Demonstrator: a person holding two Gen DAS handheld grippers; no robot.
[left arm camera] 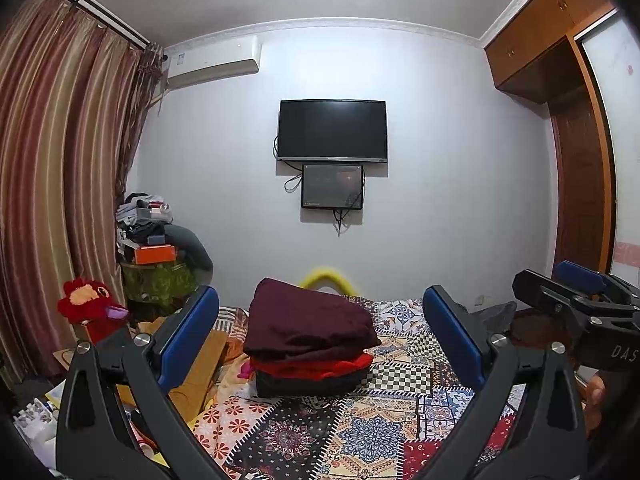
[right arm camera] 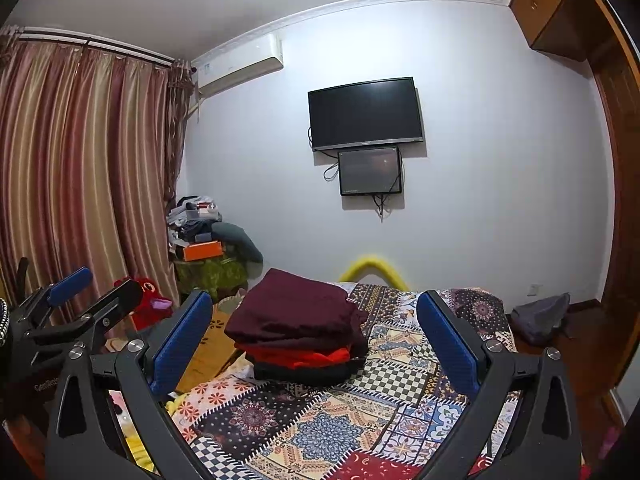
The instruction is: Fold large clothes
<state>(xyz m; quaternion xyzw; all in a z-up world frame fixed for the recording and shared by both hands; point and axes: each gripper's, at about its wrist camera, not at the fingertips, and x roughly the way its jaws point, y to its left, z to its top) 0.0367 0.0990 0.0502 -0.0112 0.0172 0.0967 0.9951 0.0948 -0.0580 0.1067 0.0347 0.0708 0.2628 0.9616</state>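
While both the left gripper (left arm camera: pixel 320 336) and right gripper (right arm camera: pixel 316 328) hover spread and empty, folded clothes (left arm camera: pixel 308 340) sit stacked, maroon topmost, on the patchwork bedspread (left arm camera: pixel 400 412) facing a wall-mounted television (left arm camera: pixel 332 130).

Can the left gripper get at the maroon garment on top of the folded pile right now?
Probably yes. The left gripper is open and empty, pointed straight at the maroon garment topping the pile, with only bare patchwork bedspread between them.
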